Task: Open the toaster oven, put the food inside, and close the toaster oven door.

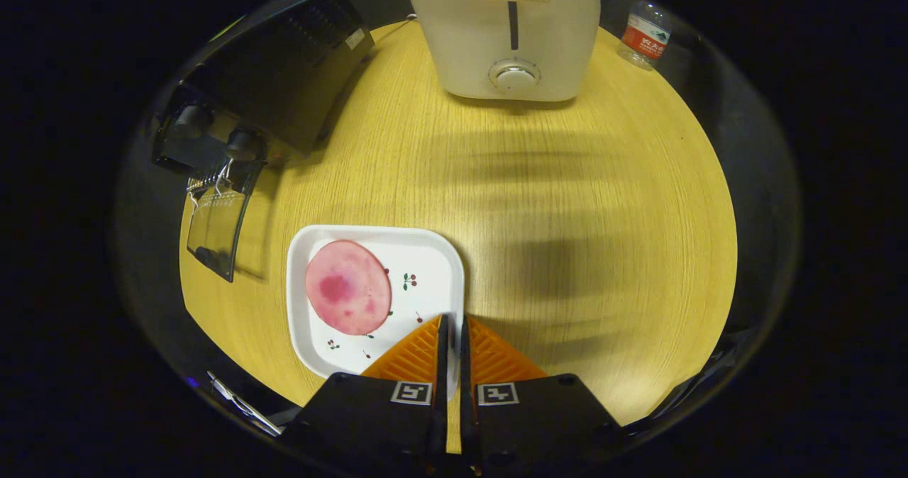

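The toaster oven (266, 81) sits at the far left of the table, a black box with two round knobs on its front. Its glass door (216, 226) hangs folded down and open, with a wire rack just showing at the hinge.

The food is a flat round slice (347, 286), pink with a darker red blotch near its middle, smooth and slightly mottled. It lies on the left half of a square white plate (436, 265) with rounded corners and small cherry prints. The plate rests on the table, nearer than the oven door and apart from it.

The gripper (452, 322) hovers above the plate's near right corner, pointing forward and looking steeply down on the table. Its two orange fingers (418, 350) are ribbed wedges on black blocks; they stand almost together, with only a thin slit between them, and grip nothing. The slice lies to the left of the tips.

The table (567, 201) is round, of pale yellow wood grain. At its far side stands a cream plastic toaster (507, 31) with a slider and a round dial. A small clear bottle (644, 35) with a red label stands just right of it.
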`<state>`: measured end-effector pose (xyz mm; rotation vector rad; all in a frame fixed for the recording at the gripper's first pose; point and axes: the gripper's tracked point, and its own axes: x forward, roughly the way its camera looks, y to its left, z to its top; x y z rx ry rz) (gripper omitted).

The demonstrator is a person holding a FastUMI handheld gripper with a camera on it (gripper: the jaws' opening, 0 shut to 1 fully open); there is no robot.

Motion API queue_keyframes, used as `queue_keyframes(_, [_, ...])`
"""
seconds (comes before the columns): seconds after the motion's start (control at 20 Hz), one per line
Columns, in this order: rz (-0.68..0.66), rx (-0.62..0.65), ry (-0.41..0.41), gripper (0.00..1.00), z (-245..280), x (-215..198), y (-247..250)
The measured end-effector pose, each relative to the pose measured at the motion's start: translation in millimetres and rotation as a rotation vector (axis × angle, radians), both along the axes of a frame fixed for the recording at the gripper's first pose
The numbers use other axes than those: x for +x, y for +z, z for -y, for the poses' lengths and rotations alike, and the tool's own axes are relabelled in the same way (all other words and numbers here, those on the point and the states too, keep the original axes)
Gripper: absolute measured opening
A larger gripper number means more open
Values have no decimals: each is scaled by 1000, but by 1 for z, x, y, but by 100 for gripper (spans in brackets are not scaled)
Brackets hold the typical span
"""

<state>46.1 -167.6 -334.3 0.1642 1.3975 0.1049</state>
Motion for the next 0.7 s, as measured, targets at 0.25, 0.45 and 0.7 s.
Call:
queue_keyframes(0.25, [-16,77,1,2,-1,-1,-6])
queue_keyframes(0.45, [-28,133,-8,2,-1,-3,-7])
queue_keyframes(0.7, [-22,151,27,2,-4,-5,-10])
